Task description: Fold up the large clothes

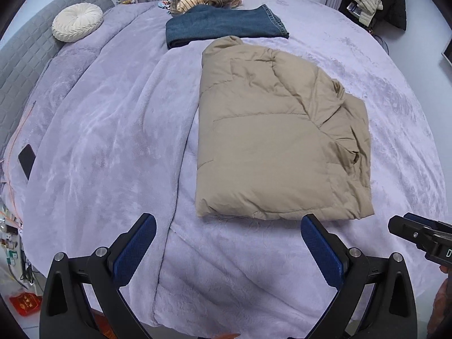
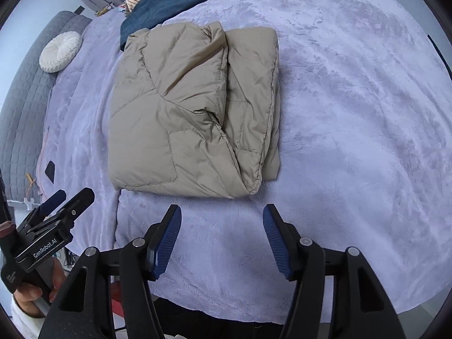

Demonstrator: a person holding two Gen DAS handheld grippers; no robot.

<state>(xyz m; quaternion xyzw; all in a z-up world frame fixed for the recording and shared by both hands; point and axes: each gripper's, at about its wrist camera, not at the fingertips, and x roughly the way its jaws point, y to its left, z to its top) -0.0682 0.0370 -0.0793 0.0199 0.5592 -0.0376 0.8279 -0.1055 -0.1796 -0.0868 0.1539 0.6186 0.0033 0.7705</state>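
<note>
The tan puffer jacket (image 1: 276,130) lies folded into a rough rectangle on the bed (image 1: 113,141), centre-right of the left wrist view and upper centre-left of the right wrist view. Its long axis runs from the lower frame toward the top, away from both grippers. The near hem sits just above the fingertips in both views; nothing touches it.

Left gripper (image 1: 228,233): jaws wide apart, empty, hovering over bare blanket below the jacket's near edge. Right gripper (image 2: 222,220): jaws apart, empty, aimed at the near hem, closest to its right-hand layered corner.

Judgement: both grippers lie about equally near the hem; the right one faces the stacked fold edge (image 2: 248,113), where the layers gape. A further fold would bring the near hem up toward the far edge, along the long axis.

Folded jeans (image 1: 226,25) lie beyond the jacket's far end, apparently touching it; a round cushion (image 1: 76,22) lies upper left
</note>
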